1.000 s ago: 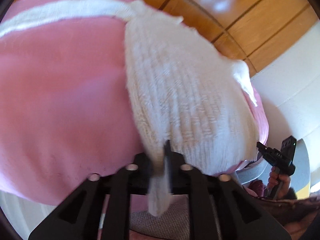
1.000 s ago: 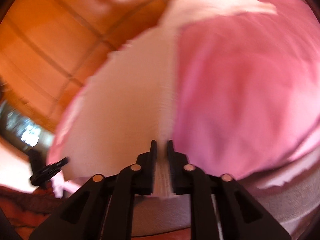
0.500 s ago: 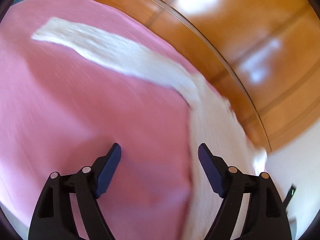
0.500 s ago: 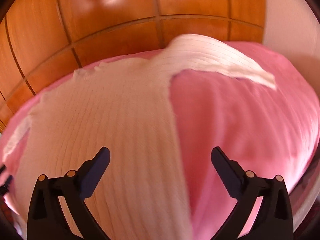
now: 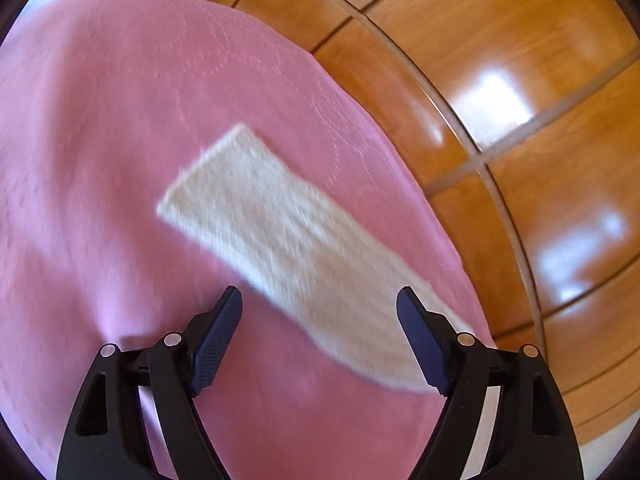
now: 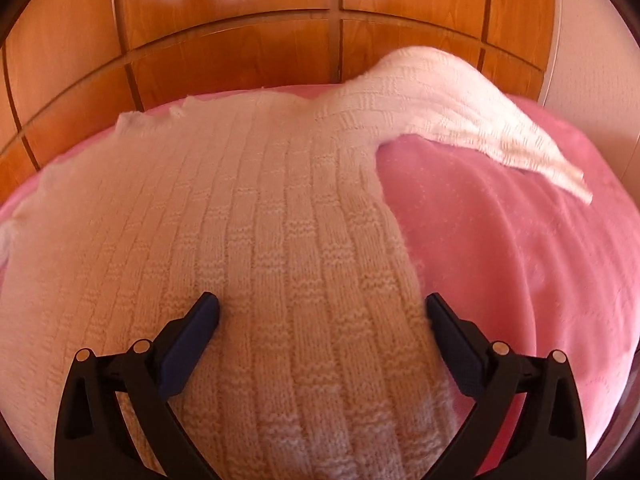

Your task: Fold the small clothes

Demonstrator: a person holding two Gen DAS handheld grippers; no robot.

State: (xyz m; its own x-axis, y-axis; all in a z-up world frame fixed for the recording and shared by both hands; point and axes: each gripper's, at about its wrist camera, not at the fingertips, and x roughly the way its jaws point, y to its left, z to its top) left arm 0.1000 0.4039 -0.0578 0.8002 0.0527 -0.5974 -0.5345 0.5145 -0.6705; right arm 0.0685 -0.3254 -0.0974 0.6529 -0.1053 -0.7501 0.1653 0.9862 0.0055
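**Operator:** Sweater is lying flat on the pink blanket, knitted and cream-white. I am looking along the right gripper and its body is filling the near and middle part of that view, ribs running away from me toward the wooden panelling at the far side.

**Second:** Are you gripping it?

**Operator:** No. The right jaws are standing wide apart, released, with nothing pinched. They are hanging over the near part of the sweater's body; the right finger is sitting about over the body's right edge, where the blanket begins. I cannot tell whether the tips are brushing the knit.

**Second:** And the sleeve?

**Operator:** One sleeve is stretching out from the far right of the body, angling to the right across the blanket, its cuff lying toward the right edge.

**Second:** Left side?

**Operator:** The left gripper is also standing released, jaws spread and holding nothing. In that view, which is blurred, a sleeve is lying slantwise on the blanket, cuff end far and to the left, the other end running near and right behind the right-hand finger. Wooden panelling is showing beyond the blanket's right edge.
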